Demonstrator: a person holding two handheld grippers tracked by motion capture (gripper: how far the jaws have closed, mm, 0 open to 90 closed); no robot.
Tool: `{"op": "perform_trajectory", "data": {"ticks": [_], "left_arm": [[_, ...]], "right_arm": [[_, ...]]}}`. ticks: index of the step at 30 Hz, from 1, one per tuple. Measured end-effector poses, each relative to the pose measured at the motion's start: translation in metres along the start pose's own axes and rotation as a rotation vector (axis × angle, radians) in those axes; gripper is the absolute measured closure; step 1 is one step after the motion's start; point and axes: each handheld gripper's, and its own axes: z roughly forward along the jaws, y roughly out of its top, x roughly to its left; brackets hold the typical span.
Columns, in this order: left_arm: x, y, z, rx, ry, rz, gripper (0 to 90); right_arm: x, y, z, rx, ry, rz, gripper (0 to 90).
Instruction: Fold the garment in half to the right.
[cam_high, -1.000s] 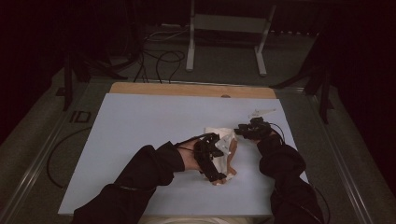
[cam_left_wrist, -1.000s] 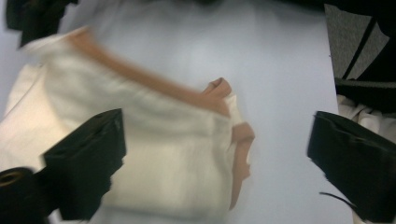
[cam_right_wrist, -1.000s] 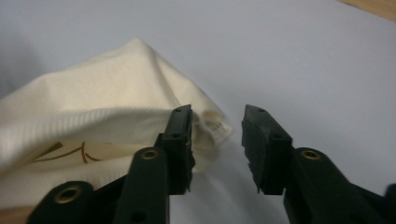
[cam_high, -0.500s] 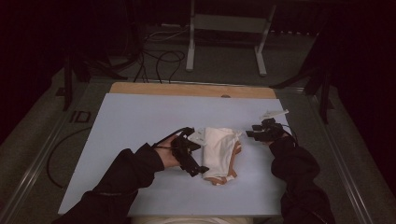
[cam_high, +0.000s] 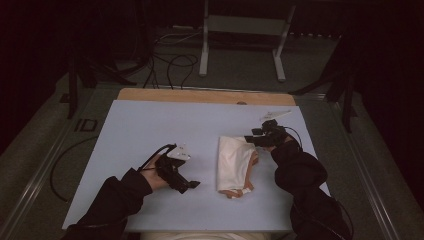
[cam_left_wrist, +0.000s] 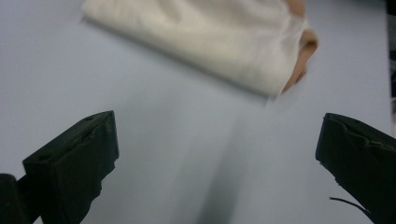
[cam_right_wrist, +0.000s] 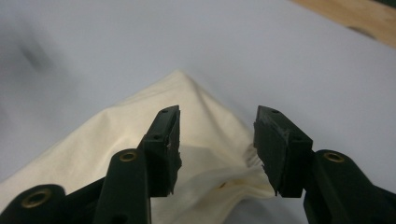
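A cream cloth (cam_high: 234, 161) lies folded into a narrow rectangle on the pale table, with a tan edge showing along its right and near sides. My left gripper (cam_high: 189, 186) hovers over bare table to the cloth's left, jaws wide open and empty. In the left gripper view (cam_left_wrist: 215, 126) the cloth (cam_left_wrist: 201, 42) lies well ahead of the jaws. My right gripper (cam_high: 251, 138) is at the cloth's far right corner. Its jaws (cam_right_wrist: 217, 114) have just been opening and stand apart above the cloth (cam_right_wrist: 93, 149), with no fabric pinched between them.
The pale sheet (cam_high: 150, 130) covers the table, with a wooden strip (cam_high: 200, 95) along its far edge. Beyond it, a metal stand (cam_high: 240, 30) and cables (cam_high: 170, 60) are on the floor. A cable trails off the table's left side.
My left gripper has moved left, off the cloth to bare table. The cloth has settled flat into a narrower fold. My right gripper's jaws have let go of the corner.
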Motion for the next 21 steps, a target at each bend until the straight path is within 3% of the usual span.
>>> {"op": "perform_trajectory", "data": {"ticks": [4,6,9,15,21], "left_arm": [[0.002,-0.017,-0.006,-0.002,0.032,-0.027,0.1],[0.002,-0.024,-0.01,-0.009,0.044,-0.04,0.2],[0.0,-0.034,-0.014,-0.015,0.066,-0.05,0.2],[-0.001,-0.053,-0.021,-0.034,0.095,-0.082,0.1],[-0.001,-0.067,-0.029,-0.081,0.117,-0.1,0.2]], "right_arm": [[0.005,-0.008,0.002,0.054,-0.011,0.001,56.2],[0.004,-0.015,0.002,0.071,-0.011,0.025,55.9],[0.003,-0.027,0.001,0.109,-0.044,0.034,56.0],[-0.007,-0.051,-0.001,0.138,-0.055,0.105,59.5],[-0.009,-0.06,0.004,0.145,-0.047,0.125,59.6]]}}
